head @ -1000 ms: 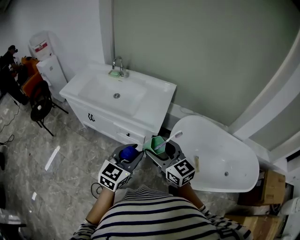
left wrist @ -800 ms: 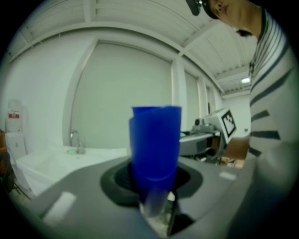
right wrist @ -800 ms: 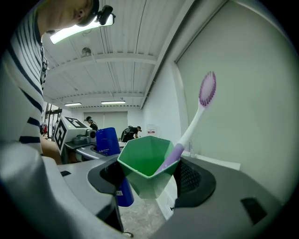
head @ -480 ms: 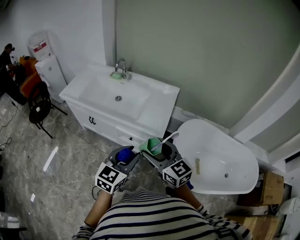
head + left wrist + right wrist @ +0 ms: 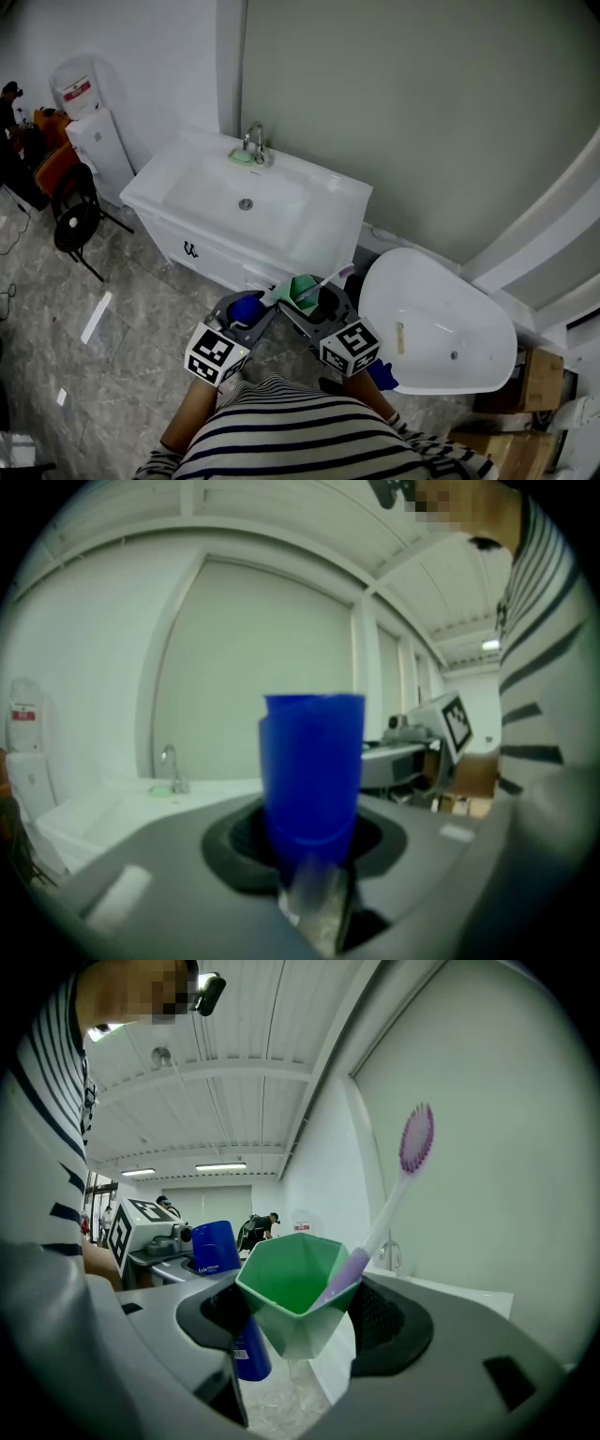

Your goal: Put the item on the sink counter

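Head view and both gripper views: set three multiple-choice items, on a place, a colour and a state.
1. Where is the toothbrush? A in the green cup; B on the sink counter; C in the bathtub.
2. What colour is the container in the left gripper? A red; B blue; C yellow.
3. The right gripper is: A open; B shut on the green cup; C out of view.
1 A, its handle stands in the cup; 2 B, plainly blue in the left gripper view; 3 B, its jaws clamp the cup.
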### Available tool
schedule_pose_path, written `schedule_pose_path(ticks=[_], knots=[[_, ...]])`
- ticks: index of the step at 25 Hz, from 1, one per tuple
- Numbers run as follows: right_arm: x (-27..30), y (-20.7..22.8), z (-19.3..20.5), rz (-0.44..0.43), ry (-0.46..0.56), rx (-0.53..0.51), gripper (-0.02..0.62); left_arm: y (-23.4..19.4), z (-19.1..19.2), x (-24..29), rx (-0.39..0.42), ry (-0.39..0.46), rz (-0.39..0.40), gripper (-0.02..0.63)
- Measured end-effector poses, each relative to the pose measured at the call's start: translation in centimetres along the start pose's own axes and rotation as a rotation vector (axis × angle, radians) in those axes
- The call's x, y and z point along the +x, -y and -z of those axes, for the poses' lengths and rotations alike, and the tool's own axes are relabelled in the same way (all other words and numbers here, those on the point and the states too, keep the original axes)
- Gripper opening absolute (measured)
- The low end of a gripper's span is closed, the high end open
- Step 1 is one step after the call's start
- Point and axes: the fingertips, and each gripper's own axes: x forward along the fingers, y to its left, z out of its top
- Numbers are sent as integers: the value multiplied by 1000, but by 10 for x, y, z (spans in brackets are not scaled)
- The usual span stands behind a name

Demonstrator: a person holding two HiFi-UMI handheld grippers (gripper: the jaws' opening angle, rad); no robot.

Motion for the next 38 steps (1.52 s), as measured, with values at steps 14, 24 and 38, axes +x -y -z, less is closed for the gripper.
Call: schedule_pose_path(ticks=[14, 24, 38], knots=[[122, -34, -5, 20, -11, -14, 311, -122, 21, -56, -11, 15, -10, 137], [148, -37, -4, 54, -71, -39, 311, -148, 29, -59, -35, 26, 37, 137], [201, 42, -18, 60, -75, -31, 311, -212, 12, 5, -29, 8, 51, 137]])
